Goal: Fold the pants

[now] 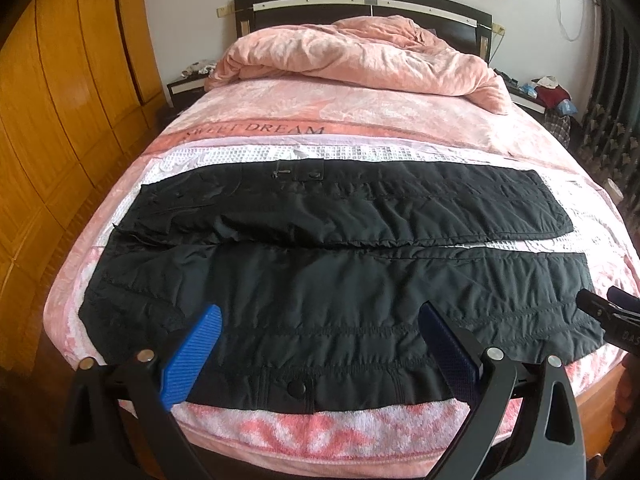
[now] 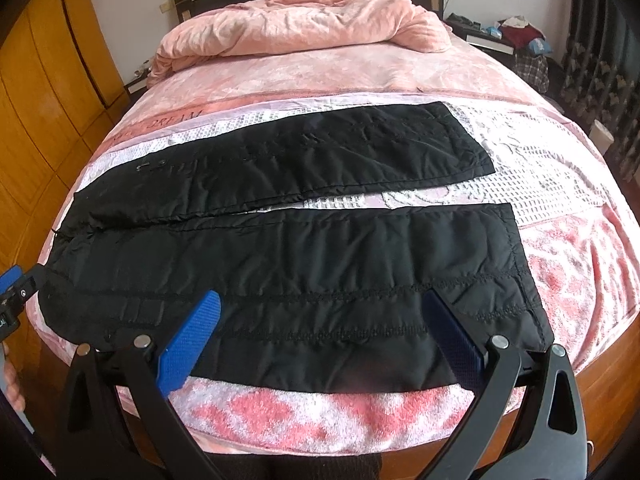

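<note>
Your left claw (image 1: 318, 320) and right claw (image 2: 322, 308) both gape wide, holding nothing, above the black pants (image 1: 340, 280) at the bed's (image 1: 320, 428) near edge. The blanket (image 1: 360, 108) reads "SWEET DREAM".

You get soft, even daylight without glare; fisheye bending curves everything toward the edges, and corners at 10 o'clock go dark.

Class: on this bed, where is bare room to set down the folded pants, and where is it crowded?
Free: the pink blanket between the black pants and heaped quilt, and beyond the leg cuffs. Crowded: the headboard end under the quilt.
</note>
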Motion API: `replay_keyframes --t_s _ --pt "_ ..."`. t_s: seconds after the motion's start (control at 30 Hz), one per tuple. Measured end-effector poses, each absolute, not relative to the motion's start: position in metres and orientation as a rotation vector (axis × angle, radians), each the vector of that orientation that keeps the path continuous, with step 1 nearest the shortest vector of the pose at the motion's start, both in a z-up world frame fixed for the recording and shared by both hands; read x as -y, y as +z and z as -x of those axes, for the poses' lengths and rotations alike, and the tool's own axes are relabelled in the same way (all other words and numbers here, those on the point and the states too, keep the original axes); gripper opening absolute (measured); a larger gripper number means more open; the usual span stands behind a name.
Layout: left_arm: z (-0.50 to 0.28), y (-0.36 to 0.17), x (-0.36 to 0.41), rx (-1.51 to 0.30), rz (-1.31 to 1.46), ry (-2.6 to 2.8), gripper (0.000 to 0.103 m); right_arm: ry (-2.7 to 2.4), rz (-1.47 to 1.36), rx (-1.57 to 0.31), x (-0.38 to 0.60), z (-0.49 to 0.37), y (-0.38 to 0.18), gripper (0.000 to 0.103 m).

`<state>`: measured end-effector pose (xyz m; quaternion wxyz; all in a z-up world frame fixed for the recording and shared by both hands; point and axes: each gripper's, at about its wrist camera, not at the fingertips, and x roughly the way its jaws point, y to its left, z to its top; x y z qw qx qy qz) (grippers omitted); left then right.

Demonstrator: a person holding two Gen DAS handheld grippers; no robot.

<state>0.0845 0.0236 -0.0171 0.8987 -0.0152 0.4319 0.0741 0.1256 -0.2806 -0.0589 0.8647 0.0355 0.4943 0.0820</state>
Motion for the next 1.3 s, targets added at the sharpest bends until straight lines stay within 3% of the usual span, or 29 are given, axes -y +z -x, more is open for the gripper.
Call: replay_keyframes --t_s 0.87,1.07,1.3 --pt "-0.119 -0.043 -0.025 -0.954 0.029 0.136 0.099 0.194 -0.118 -1.086 0.298 -0.154 -0.081 0.101" --pt "-0.183 -0.048 -0.016 -0.958 0.039 0.094 0.099 0.118 -0.052 -1.053 0.342 -0.252 -0.080 0.101" --pt "-0.262 -0.058 0.011 -0.964 0.069 0.024 0.099 0.067 -0.024 -1.212 0.397 -0.412 -0.129 0.101"
